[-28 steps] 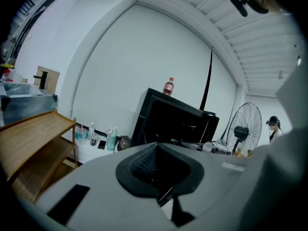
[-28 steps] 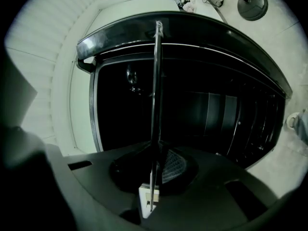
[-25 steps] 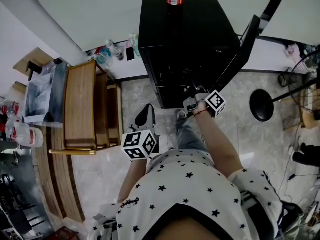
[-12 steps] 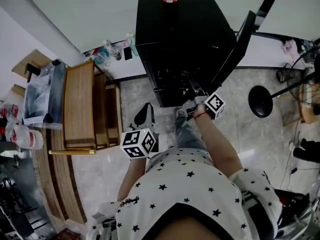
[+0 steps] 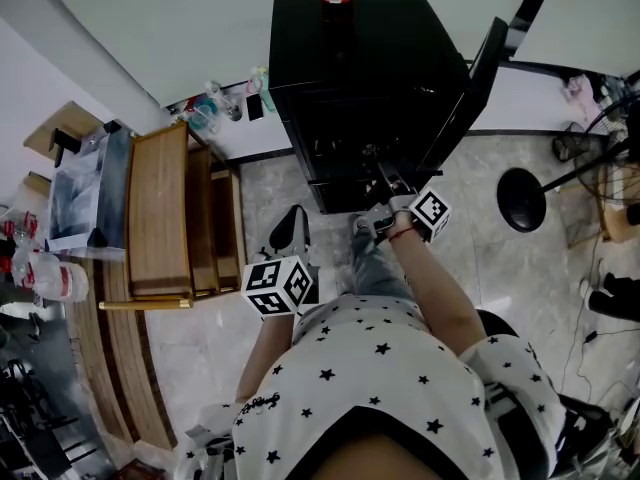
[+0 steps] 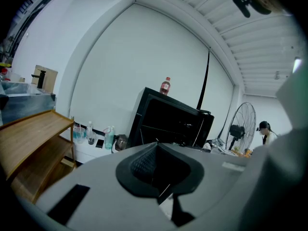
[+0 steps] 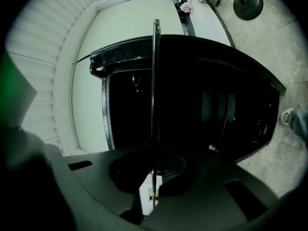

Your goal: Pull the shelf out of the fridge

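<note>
The right gripper (image 7: 154, 186) is clamped on the thin dark shelf (image 7: 155, 81) of the open black fridge (image 5: 360, 88). The left gripper (image 6: 160, 193) is closed and empty.

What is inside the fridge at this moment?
A thin shelf, seen edge-on, its front edge clamped in the right tool. The fridge top covers the interior from the head view; the rest is too dark to tell.

fridge (image 5: 370, 68) interior dark, shelf (image 7: 155, 71) mostly hidden
</note>
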Demonstrator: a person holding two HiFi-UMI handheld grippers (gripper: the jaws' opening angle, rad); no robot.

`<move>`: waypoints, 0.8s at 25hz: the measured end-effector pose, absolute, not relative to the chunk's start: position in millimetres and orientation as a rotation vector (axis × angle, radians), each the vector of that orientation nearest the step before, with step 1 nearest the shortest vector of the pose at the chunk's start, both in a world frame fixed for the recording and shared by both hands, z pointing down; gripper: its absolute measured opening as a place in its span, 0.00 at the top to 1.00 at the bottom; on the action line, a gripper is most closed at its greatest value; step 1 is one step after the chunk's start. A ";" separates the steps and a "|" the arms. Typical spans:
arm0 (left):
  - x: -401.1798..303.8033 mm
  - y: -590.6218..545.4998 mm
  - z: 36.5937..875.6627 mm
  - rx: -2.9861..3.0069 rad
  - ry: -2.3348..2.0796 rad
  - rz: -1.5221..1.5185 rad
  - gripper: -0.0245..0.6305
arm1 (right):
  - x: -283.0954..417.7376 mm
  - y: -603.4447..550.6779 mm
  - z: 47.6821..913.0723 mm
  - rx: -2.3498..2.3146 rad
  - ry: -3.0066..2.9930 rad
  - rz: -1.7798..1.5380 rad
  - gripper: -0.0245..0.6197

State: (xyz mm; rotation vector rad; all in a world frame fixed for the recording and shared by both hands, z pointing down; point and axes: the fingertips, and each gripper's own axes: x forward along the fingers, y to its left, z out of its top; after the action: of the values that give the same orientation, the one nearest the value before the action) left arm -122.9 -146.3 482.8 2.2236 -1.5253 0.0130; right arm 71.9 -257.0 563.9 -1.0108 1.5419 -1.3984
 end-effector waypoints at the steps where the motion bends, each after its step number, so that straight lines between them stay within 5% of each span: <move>1: -122.9 -145.8 483.2 2.224 -1.524 0.012 0.94 | 71.4 -255.6 563.8 -1.009 1.538 -1.400 0.95; 20: -122.6 -146.0 485.2 2.226 -1.492 -0.002 0.94 | 67.7 -248.1 561.8 -1.018 1.523 -1.417 0.95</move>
State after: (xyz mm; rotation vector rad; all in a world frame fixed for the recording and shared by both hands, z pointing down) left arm -122.6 -146.0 485.2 2.2256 -1.4923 -0.0021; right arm 67.7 -248.1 561.8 -1.0184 1.5232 -1.4172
